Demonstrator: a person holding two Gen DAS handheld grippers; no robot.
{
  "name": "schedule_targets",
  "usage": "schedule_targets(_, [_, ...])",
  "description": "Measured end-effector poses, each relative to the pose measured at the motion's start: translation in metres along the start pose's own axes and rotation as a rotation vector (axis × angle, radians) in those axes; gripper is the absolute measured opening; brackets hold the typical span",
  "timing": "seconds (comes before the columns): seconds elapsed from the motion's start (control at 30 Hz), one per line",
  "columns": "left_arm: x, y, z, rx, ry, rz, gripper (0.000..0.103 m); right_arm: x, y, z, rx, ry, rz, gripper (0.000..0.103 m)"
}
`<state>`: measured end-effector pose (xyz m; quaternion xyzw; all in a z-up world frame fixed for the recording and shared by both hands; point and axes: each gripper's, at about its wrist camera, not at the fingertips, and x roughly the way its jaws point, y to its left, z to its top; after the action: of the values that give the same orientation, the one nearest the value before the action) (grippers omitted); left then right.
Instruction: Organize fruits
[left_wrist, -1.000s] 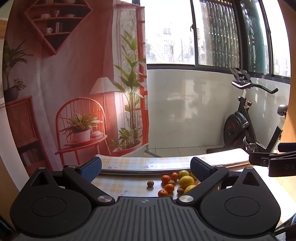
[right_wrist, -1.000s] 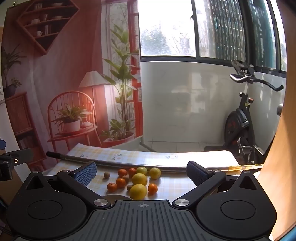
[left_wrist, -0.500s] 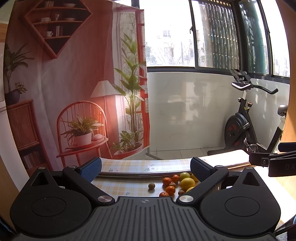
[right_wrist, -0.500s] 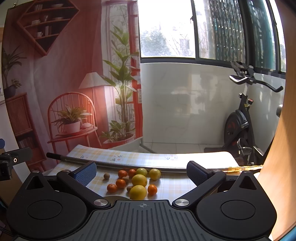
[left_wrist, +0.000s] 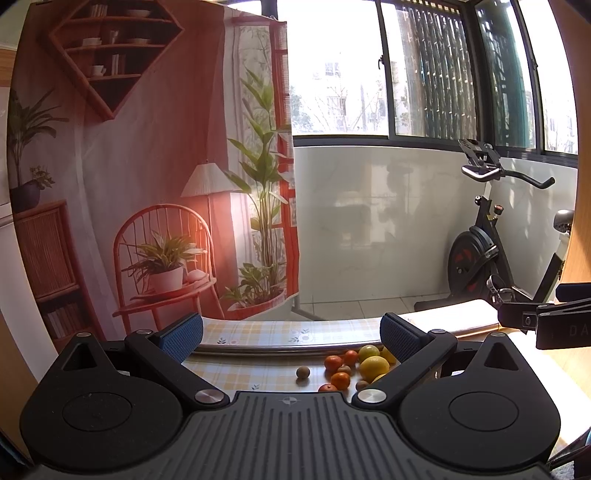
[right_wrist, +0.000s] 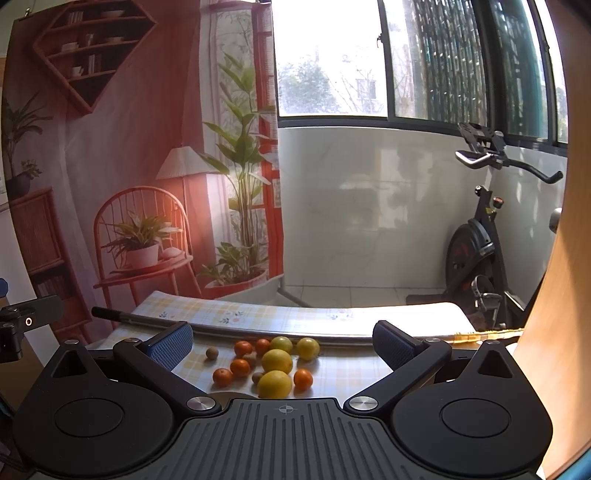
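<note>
1. Up front, the left claw is spread wide with nothing between its blue pads, hanging above the near edge of the table.
2. Likewise the right claw is spread wide and empty, its blue pads flanking the fruit.
3. On the checked tablecloth the fruits lie clustered: yellow lemons, small oranges and brown kiwis, one kiwi set slightly apart at the left.
4. Behind them a metal rod crosses the table.
5. Farther back stand a printed backdrop and an exercise bike.
</note>
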<state>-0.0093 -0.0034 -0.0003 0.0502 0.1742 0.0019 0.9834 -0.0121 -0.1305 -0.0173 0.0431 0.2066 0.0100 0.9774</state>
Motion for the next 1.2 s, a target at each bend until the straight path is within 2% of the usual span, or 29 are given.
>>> schedule_targets(1.2, [-0.0029, -0.0003, 0.0009, -0.001, -0.003, -0.003, 0.103, -0.0040, -0.0017, 0.0004, 0.002, -0.006, 0.000, 0.103])
